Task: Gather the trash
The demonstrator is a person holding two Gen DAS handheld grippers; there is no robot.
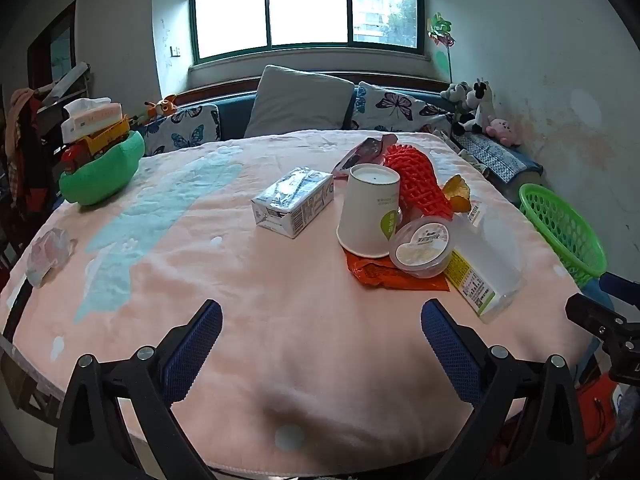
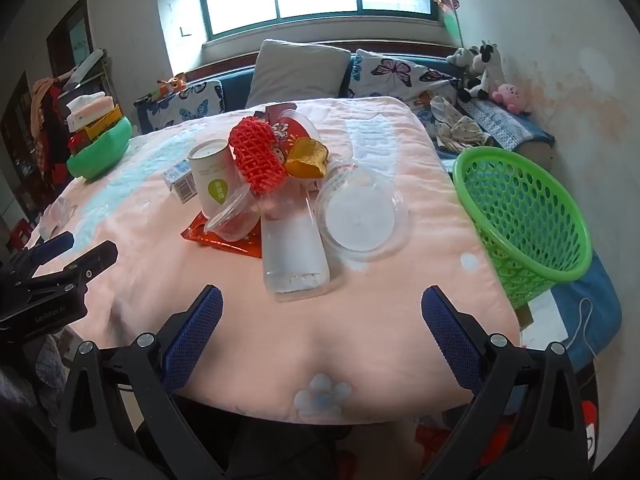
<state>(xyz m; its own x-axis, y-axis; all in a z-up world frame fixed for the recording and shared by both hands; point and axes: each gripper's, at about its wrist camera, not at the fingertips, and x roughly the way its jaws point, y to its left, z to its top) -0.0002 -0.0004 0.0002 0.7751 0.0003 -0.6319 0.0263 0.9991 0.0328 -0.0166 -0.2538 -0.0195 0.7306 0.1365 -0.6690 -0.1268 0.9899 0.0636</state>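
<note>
Two grippers (image 1: 322, 320) (image 2: 322, 308) spread wide, trash pile (image 2: 280, 184), green basket (image 2: 524, 216)

Daylight pours in from the window (image 1: 308, 12) behind the table (image 1: 280, 320), its panes blown out to white. The tabletop is evenly, softly lit, with a faint shadow at its near edge. Fisheye bending curves both views, corners fall to black, and focus stays sharp.

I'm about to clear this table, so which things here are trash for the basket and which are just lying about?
For the job:
paper cup
milk carton
red foam net
clear bottle
orange wrapper
green basket

Lying about:
green bowl of toys
cushions
plush toys
</note>
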